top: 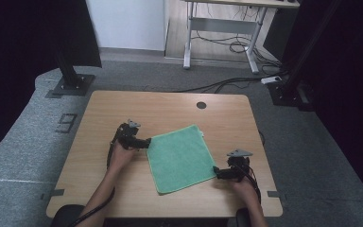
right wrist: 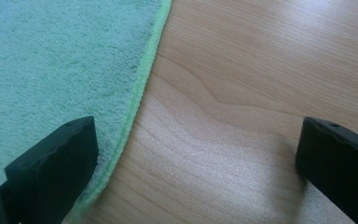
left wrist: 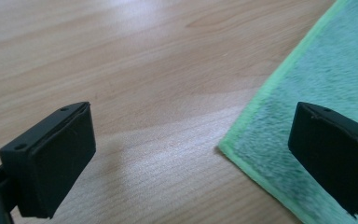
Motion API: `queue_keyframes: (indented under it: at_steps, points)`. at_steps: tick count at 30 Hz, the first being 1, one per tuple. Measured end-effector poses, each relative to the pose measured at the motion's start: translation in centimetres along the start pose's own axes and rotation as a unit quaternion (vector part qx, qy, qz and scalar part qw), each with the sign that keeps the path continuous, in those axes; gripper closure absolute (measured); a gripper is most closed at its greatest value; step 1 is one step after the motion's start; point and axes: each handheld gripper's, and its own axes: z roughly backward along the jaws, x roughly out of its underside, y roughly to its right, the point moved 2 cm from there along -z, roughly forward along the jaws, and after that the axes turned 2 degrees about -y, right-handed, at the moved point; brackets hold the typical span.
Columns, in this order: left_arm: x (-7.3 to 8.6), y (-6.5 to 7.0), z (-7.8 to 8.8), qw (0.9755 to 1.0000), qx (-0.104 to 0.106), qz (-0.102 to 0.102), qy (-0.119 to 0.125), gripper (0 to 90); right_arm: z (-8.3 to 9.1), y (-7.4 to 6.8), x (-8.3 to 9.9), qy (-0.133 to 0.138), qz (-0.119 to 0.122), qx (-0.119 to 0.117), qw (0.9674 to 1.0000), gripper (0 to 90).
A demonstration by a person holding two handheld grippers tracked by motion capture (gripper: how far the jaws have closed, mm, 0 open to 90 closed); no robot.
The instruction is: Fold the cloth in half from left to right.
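1. Lying flat in the middle of the wooden table (top: 170, 106): green cloth (top: 180, 157), turned a bit so its corners point up, down and to the sides.
2. Edged all round with a brighter green trim, plain to see in both gripper views.
3. Sitting at the cloth's left corner: left gripper (top: 144, 143), jaws wide apart, nothing between them but wood and the cloth's corner (left wrist: 224, 145).
4. One left jaw over bare wood, the other over the cloth.
5. Sitting at the cloth's right corner, near the table's front: right gripper (top: 219, 172), jaws wide apart too, holding nothing.
6. One right jaw over the cloth (right wrist: 60, 60), the other over bare wood, with the trim running between.
7. Farther back on the table: a small dark round hole (top: 201, 105).
8. Beyond the table: grey floor (top: 23, 142), cables (top: 222, 85) and a white desk frame (top: 220, 28).
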Motion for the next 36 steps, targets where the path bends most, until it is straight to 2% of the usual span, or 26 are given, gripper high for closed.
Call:
queue_keyframes:
  at_steps: [3,5,8,15,23,29,36]
  points:
    - [0.3,-0.1,-0.9,0.9999,-0.004,0.003,-0.012,0.5,0.0,0.0,0.0,0.0,0.0,0.0,1.0,0.0]
    - [0.2,0.0,-0.9,0.9999,-0.01,-0.001,-0.01,0.5,0.0,0.0,0.0,0.0,0.0,0.0,1.0,0.0]
    - [0.3,-0.1,-1.0,0.9999,-0.005,0.006,-0.014,0.7,0.0,0.0,0.0,0.0,0.0,0.0,1.0,0.0]
    - [0.3,-0.1,-1.0,0.9999,-0.004,0.006,-0.014,0.7,0.0,0.0,0.0,0.0,0.0,0.0,1.0,0.0]
    - [0.3,-0.1,-1.0,0.9999,-0.004,0.006,-0.014,0.8,0.3,0.0,-0.2,-0.009,0.004,-0.014,0.9999,3.1]
    - [0.3,-0.1,-0.9,0.9999,-0.004,0.006,-0.014,0.8,0.9,-0.8,-0.9,0.001,0.012,-0.016,0.9998,3.8]
    - [0.3,-0.1,-0.9,0.9999,-0.004,0.006,-0.014,0.9,1.2,-3.2,-2.1,0.013,0.031,-0.047,0.9983,3.8]
